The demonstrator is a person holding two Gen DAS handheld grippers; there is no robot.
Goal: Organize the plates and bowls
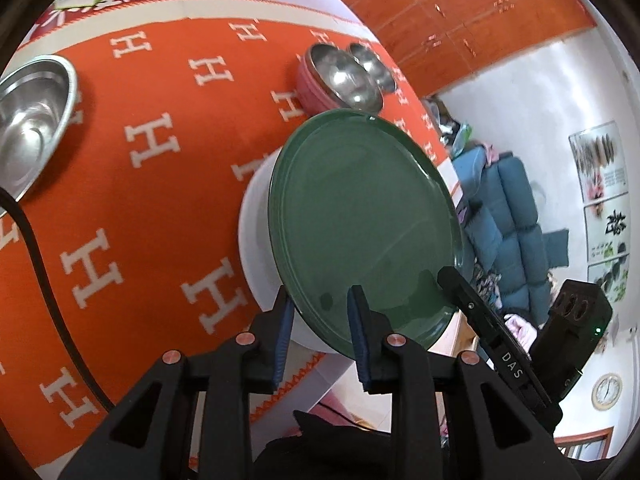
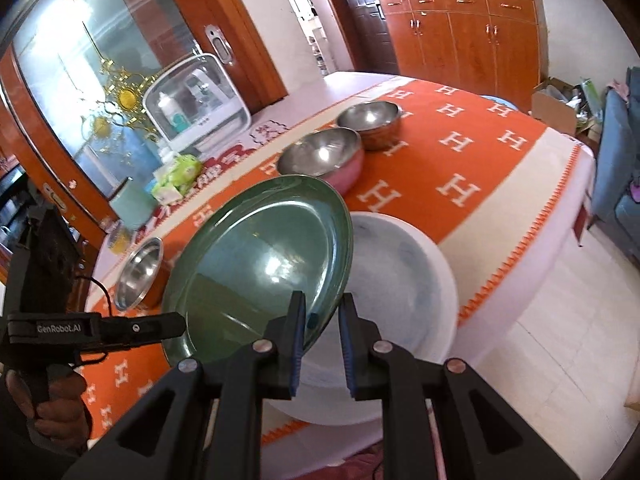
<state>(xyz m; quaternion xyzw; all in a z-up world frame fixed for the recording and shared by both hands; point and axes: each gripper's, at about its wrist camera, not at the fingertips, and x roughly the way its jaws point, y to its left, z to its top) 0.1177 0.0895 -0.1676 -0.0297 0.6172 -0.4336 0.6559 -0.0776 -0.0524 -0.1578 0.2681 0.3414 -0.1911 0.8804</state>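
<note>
You have the green plate [image 1: 360, 224] carried between both claws, tilted on edge above the white plate [image 2: 404, 264], which lies flat on the tabletop [image 1: 152, 184] near its front edge. Your left claw [image 1: 320, 320] has its jaws narrowed around the plate's near rim, one blue pad under it and one over, and your right claw [image 2: 322, 320] straddles the opposite rim the same way, though from its own camera a sliver of gap shows by the outer pad, so I cannot tell how firmly it bites. The relation that matters: the green plate sits directly over the white one, its high edge toward the steel bowls and its low edge toward you, so the likely next move is a leveling and lowering straight down, not a sideways carry. Both hands are equally near; neither can let go first without the plate tipping. Beyond stand the pink bowl with a steel bowl in it [image 2: 324, 158], another steel bowl [image 2: 370, 118], and a lone steel bowl [image 1: 30, 120] off left.
</note>
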